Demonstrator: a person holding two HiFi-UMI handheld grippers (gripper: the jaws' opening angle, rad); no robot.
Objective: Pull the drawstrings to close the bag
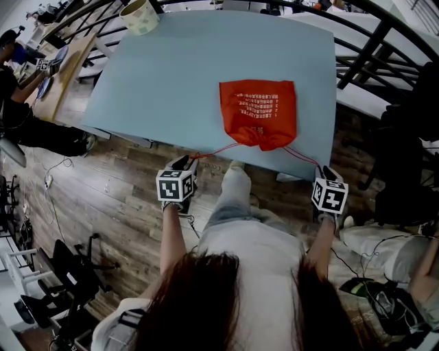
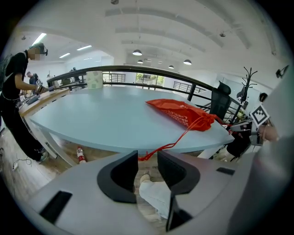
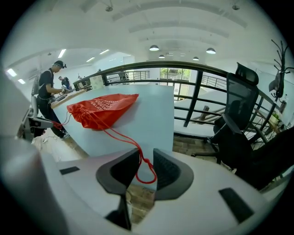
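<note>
An orange-red drawstring bag (image 1: 258,113) lies flat on the pale blue table (image 1: 178,82), its gathered mouth near the front edge. A red drawstring (image 1: 216,151) runs from the mouth to my left gripper (image 1: 185,161) below the table edge. In the left gripper view the jaws (image 2: 147,158) stand apart and the string's end (image 2: 151,150) lies just beyond their tips, unpinched. The other drawstring (image 1: 302,156) leads to my right gripper (image 1: 328,171). In the right gripper view its knotted loop (image 3: 144,167) hangs in the gap of the right gripper (image 3: 146,158), whose jaws are parted.
A patterned paper cup (image 1: 140,15) stands at the table's far left corner. A dark railing (image 1: 370,48) curves behind the table, with a black office chair (image 3: 241,124) to the right. Another person (image 2: 16,87) works at a wooden bench on the left. Cables lie on the wood floor.
</note>
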